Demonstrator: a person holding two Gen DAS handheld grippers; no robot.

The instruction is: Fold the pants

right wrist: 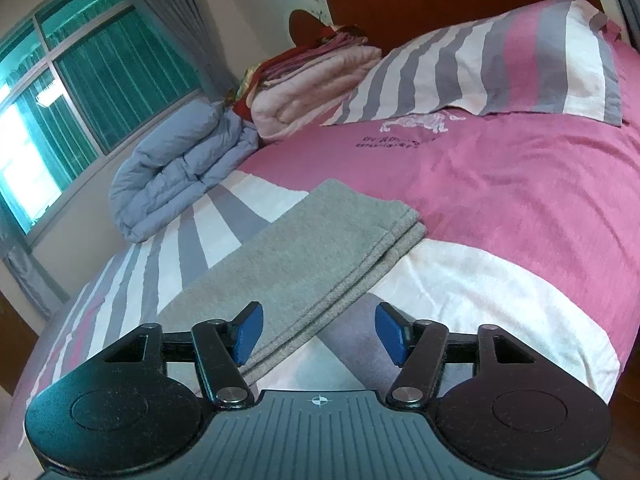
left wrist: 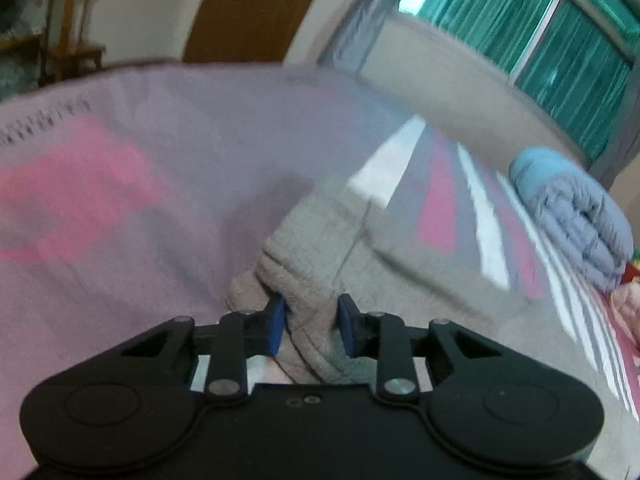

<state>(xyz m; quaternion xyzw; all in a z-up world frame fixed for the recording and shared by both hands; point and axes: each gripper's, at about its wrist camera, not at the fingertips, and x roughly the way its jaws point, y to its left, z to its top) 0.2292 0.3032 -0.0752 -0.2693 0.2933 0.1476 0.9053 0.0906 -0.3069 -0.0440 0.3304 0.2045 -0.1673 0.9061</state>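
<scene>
Pants (right wrist: 316, 248) on the bedspread (right wrist: 500, 184), quilt (right wrist: 176, 176) to their left.

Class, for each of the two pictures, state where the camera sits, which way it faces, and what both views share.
Left wrist: on the left gripper, facing across the bed toward a brown wooden door; its blue pads pinch the grey fleece pants.
Right wrist: on the right gripper, jaws open, facing the striped pillow and headboard.
Shared: the pants, folded blue-grey quilt, green-curtained window.

bare bedspread (right wrist: 500, 184) right of pants (right wrist: 320, 248) | quilt (right wrist: 180, 168) blocks left
</scene>
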